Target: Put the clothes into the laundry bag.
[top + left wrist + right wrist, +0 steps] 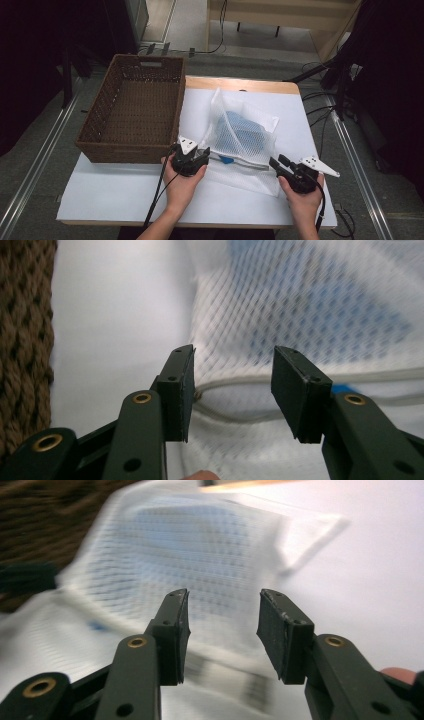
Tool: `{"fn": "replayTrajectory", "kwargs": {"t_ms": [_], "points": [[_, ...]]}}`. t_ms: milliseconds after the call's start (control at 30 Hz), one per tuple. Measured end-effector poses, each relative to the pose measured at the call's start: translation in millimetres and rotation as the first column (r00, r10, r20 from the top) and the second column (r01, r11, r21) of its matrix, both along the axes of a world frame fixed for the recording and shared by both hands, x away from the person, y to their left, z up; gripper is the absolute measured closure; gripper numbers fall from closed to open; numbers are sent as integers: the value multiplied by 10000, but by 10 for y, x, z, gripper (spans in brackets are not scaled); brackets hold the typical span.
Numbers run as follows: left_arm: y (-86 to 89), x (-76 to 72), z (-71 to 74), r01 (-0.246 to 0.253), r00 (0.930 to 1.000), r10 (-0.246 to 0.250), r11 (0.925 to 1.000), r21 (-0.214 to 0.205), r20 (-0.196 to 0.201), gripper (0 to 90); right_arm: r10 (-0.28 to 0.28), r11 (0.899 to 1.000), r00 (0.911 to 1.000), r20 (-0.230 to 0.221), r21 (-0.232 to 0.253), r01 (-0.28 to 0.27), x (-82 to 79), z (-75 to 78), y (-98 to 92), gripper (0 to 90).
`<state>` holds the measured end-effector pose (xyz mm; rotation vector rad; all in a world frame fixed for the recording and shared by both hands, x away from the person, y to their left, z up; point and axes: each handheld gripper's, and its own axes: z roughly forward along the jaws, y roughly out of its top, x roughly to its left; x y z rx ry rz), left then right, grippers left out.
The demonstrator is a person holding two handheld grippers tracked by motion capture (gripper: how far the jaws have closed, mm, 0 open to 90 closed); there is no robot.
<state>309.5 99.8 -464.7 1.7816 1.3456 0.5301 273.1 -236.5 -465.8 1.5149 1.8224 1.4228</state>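
Left tongs (204, 152) part open, gripping nothing, jaws either side of the bag (243, 131) seam at its near left corner. Right tongs (278, 163) likewise part open and empty, just off the bag's near right corner. Bag lying mid-surface, blue cloth (244, 131) inside, far side puffed up, near flap flat on the sheet.

Likely trouble: mesh snagging on a pad (179, 390) edge if closed carelessly, or catching one layer alone, so the mouth gapes and the cloth slides out on lifting. Uneven lift from the two corners could tip the load toward the lower side. Zip pull (226, 160) close to the left tongs, easy to pinch by mistake.

Basket (131, 143) wall just beside the left tongs, little room leftward; a swing that way would knock it. Right of the bag, bare surface (295, 110) up to the edge; near side open too, far edge not far behind the bag.
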Motion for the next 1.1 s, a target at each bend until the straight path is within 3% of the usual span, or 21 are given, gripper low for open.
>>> {"fn": "replayTrajectory", "kwargs": {"t_ms": [100,167,233,300,400,500,533,633,700,833,900,933,1000,1100], "points": [[3,29,-94,69,9981,-62,9999,119,-607,496,-412,9990,9978,-524,-203,402,78,-103,-41,513],[10,37,-95,48,9976,-41,9999,93,-693,480,-193,9996,9934,-1130,-227,169,142,-173,-16,479],[6,61,-106,82,9946,-64,9998,167,-1031,484,-159,9989,9872,-1586,-470,85,178,-213,21,488],[8,57,-106,35,9948,-20,9999,139,-1020,499,-139,9968,9851,-1712,-801,1,188,-222,59,572],[-3,41,-111,195,9949,-177,9997,175,-989,598,-37,9930,9805,-1964,-1169,-196,198,-232,115,706],[-5,22,-115,726,9903,-711,9973,82,-1190,782,-44,9880,9780,-2086,-1518,-279,197,-220,125,897],[4,15,-113,901,9882,-890,9959,34,-1247,836,38,9877,9780,-2084,-1520,-363,206,-221,108,900],[20,-24,-106,1232,9825,-1237,9923,-124,-1394,869,56,9850,9787,-2052,-1675,-407,225,-212,78,900],[21,-89,-102,1488,9758,-1533,9880,-403,-1557,874,-273,9811,9828,-1824,-1933,-87,245,-195,33,900],[-19,-280,-120,1950,9669,-2035,9784,-684,-1539,873,-923,9811,9840,-1522,-1827,637,317,-204,-147,900],[-28,-325,-118,1837,9731,-1896,9814,-558,-1306,856,-947,9869,9801,-1744,-1454,694,355,-232,-201,900],[-10,-324,-109,1703,9758,-1776,9832,-660,-1274,820,-858,9890,9822,-1668,-1333,638,350,-223,-205,895],[17,-323,-91,1449,9822,-1535,9859,-838,-1078,715,-789,9916,9886,-1285,-1122,645,302,-174,-199,804],[48,-358,-34,1324,9879,-1380,9881,-783,-703,638,-686,9945,9953,-689,-837,628,196,-48,-181,668]]}}
